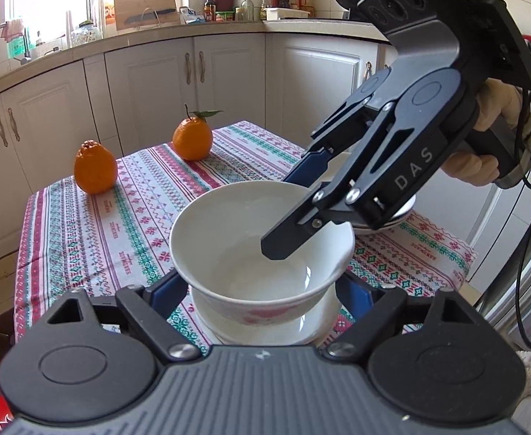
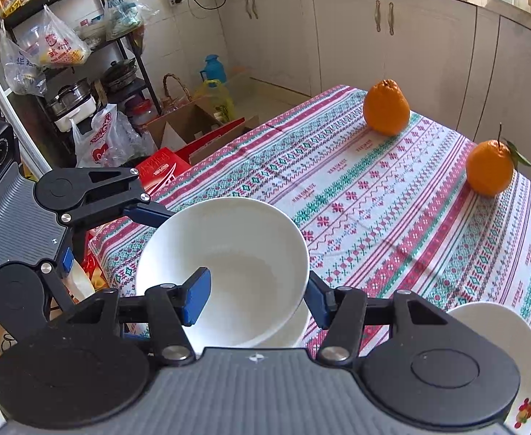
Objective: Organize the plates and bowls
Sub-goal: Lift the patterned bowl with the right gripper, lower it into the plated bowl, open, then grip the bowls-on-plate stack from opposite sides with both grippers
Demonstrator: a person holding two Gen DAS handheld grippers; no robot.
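Standing near the front edge of the table, the white bowl (image 1: 251, 253) rests on a second white dish (image 1: 265, 330) beneath it. I cannot tell whether that lower piece is another bowl or a saucer. The bowl is round and upright with its mouth facing up, so no long axis matters here; what counts is the rim.

The right gripper (image 2: 256, 290) reaches down over the rim on the bowl's right side. One blue pad hangs inside the hollow and the other sits just outside the wall. The fingers are spread with the wall between them, and the inner pad looks clear of the porcelain, so nothing is pinched yet. Closing them from here would likely catch the rim.

The left gripper (image 1: 260, 293) is low and level in front of the bowl. Its fingers are open wide on either side of the base, and in the right wrist view one finger looks to be at the outer wall. Both grippers are right at the bowl, but the right one seems the better placed to lift it.

A white plate (image 2: 501, 344) with a fruit print lies just to the right, partly hidden under the right gripper. Two oranges (image 1: 95, 170) stand well apart from the dishes at the far side of the striped tablecloth (image 1: 84, 235).
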